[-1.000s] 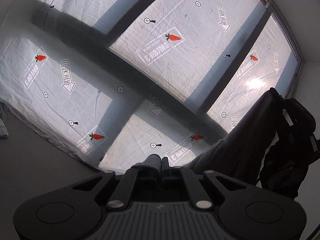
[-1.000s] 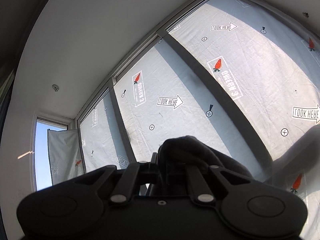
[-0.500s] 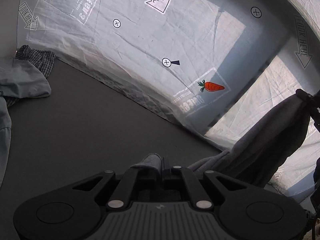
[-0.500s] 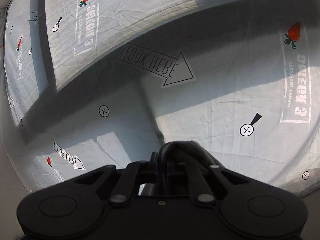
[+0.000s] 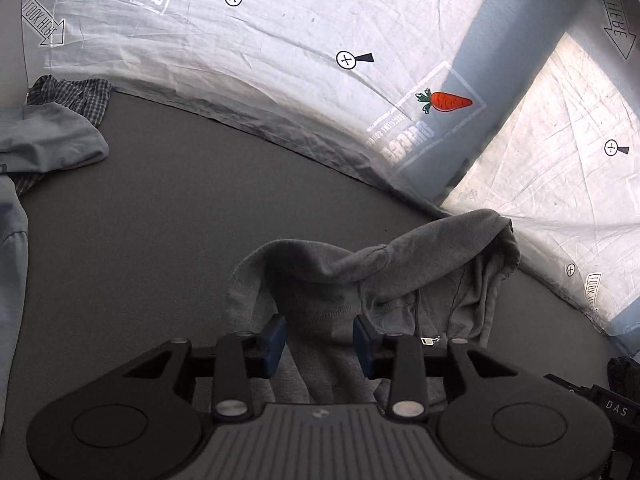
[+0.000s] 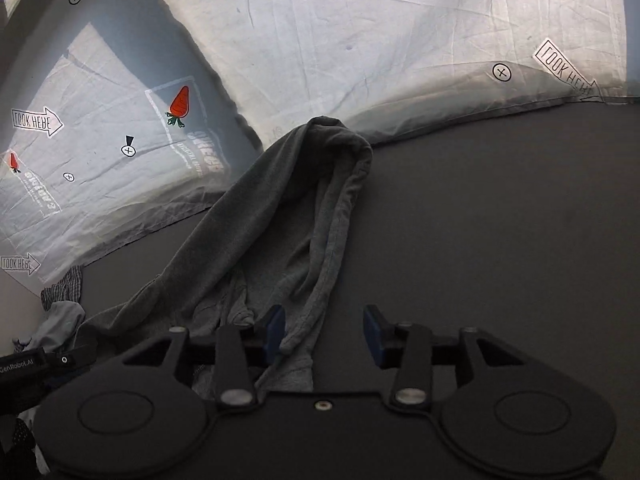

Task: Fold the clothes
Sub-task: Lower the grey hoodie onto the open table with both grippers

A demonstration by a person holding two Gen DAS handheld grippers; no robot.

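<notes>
Grey hoodie (image 5: 360,280): I see it crumpled on the dark worktop (image 5: 168,216).
Left tool (image 5: 319,340): opening, cloth between pads, unclamped.
Right tool (image 6: 324,336): opening, hoodie edge between its pads.

Both wrist views close, angled down, sharing grey hoodie (image 5: 360,280) on dark tabletop (image 6: 500,220)

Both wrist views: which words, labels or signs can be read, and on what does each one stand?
"LOOK HERE", mirrored, in arrows: on the white sheet.
"GenRobot.AI": on the left gripper, seen in the right wrist view.
"DAS": on the right gripper, seen at the edge of the left wrist view.
Block lettering beside the carrot print: mirrored, only a "3" is legible.
Crossed-circle marks: on the same sheet, no text.
Grey hoodie: no lettering visible.
</notes>
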